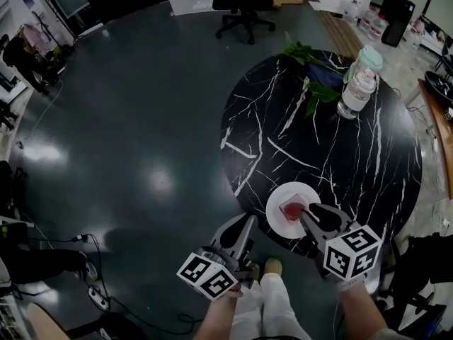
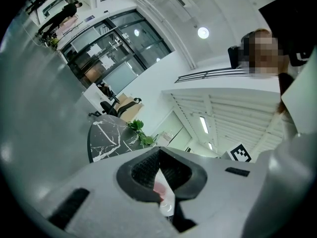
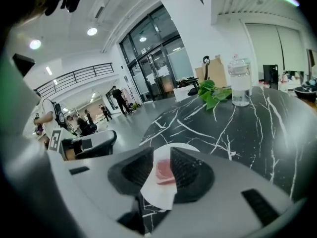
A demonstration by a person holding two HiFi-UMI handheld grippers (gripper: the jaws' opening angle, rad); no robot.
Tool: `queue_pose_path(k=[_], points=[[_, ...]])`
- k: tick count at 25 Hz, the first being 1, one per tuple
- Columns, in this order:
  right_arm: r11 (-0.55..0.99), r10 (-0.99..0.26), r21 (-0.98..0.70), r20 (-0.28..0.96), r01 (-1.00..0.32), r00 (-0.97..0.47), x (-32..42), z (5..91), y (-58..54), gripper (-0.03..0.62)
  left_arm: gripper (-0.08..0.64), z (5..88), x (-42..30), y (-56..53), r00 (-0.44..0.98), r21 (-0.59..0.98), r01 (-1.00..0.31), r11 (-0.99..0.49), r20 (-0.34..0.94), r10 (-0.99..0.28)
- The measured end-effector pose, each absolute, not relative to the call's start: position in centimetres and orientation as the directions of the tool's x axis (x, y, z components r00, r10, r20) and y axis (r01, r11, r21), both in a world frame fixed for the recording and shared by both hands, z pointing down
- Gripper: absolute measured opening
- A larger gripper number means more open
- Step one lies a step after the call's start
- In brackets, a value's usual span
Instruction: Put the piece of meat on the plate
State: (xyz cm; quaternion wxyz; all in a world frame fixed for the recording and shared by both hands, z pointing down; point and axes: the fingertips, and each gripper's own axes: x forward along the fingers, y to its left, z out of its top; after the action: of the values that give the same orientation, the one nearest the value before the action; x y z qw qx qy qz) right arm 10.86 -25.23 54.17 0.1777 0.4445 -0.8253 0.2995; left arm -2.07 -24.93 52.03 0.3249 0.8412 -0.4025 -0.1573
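White plate (image 1: pixel 277 217) hugs table (image 1: pixel 340 161) edge

Round black marble table (image 1: pixel 340 161) with white plate (image 1: pixel 277 216), plastic bottle (image 1: pixel 357 91), leafy green sprig (image 1: pixel 311 76).

No readable text, brand or number anywhere. Only signs are black-and-white square coded markers: on the left cube (image 1: pixel 207 275) of the left gripper (image 1: pixel 247 220), near left, and on the right cube (image 1: pixel 352 252) of the right gripper (image 1: pixel 306 212), near right. They are patterns, no letters. Bottle (image 1: pixel 357 87), far right on the table (image 1: pixel 368 161) — any label too small to read.
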Motion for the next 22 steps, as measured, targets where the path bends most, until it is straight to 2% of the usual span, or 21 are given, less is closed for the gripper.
queue_pose_path(k=[10, 16, 22], points=[[0.492, -0.591, -0.373, 0.521, -0.787, -0.616, 9.6, 48.2, -21.4, 0.028, 0.009, 47.3, -0.4, -22.8, 0.676, 0.661, -0.538, -0.523, -0.032, -0.736], [0.497, -0.611, -0.371, 0.492, -0.784, -0.620, 9.9, 44.2, -19.6, 0.020, 0.009, 43.3, -1.9, -22.0, 0.649, 0.647, -0.563, -0.514, -0.039, -0.760], [0.525, -0.648, -0.353, 0.424, -0.775, -0.632, 9.5, 39.7, -19.6, 0.018, 0.009, 38.2, -1.4, -23.1, 0.657, 0.592, -0.564, -0.576, -0.101, -0.747]])
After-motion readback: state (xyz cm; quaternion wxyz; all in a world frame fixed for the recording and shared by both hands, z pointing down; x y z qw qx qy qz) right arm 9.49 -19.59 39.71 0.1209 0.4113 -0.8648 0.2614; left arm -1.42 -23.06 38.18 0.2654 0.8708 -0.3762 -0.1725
